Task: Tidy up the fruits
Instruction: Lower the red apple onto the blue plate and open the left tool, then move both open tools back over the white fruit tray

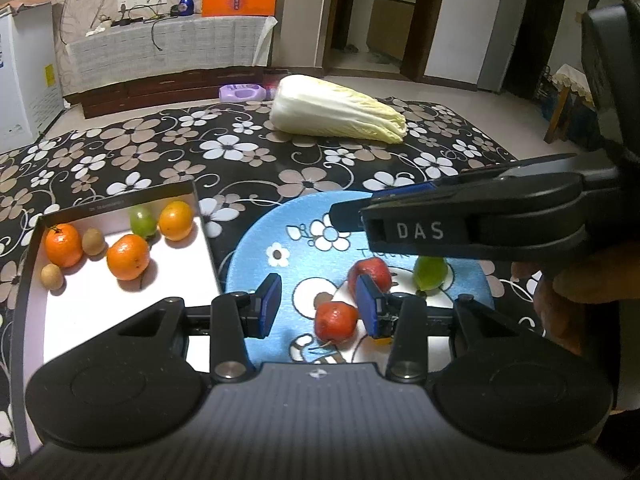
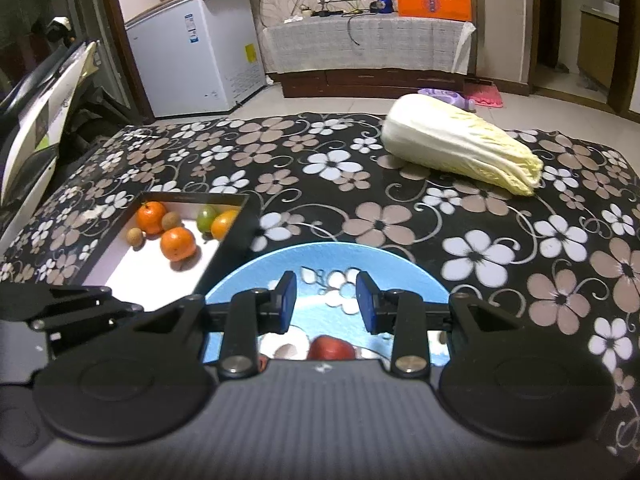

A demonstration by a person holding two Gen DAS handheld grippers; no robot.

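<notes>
On a round blue mat [image 1: 256, 256] lie two red fruits [image 1: 335, 322] [image 1: 370, 272] and a green fruit [image 1: 430, 274]. My left gripper [image 1: 318, 306] hovers open just over the mat; the nearer red fruit sits in the gap and touches neither pad. My right gripper [image 1: 352, 210] reaches in from the right above the mat. In the right wrist view that gripper [image 2: 326, 302] is open and empty over the mat [image 2: 320, 256], with one red fruit [image 2: 331, 347] half hidden under its body. A white-lined box [image 1: 120, 200] [image 2: 192, 198] holds three oranges, a green fruit and two small brown fruits.
A napa cabbage [image 1: 336, 110] [image 2: 460, 144] lies at the far side of the flowered tablecloth [image 1: 224, 148]. A hand [image 1: 560, 292] holds the right gripper at the right edge. A white freezer [image 2: 196, 56] and a low cabinet stand beyond the table.
</notes>
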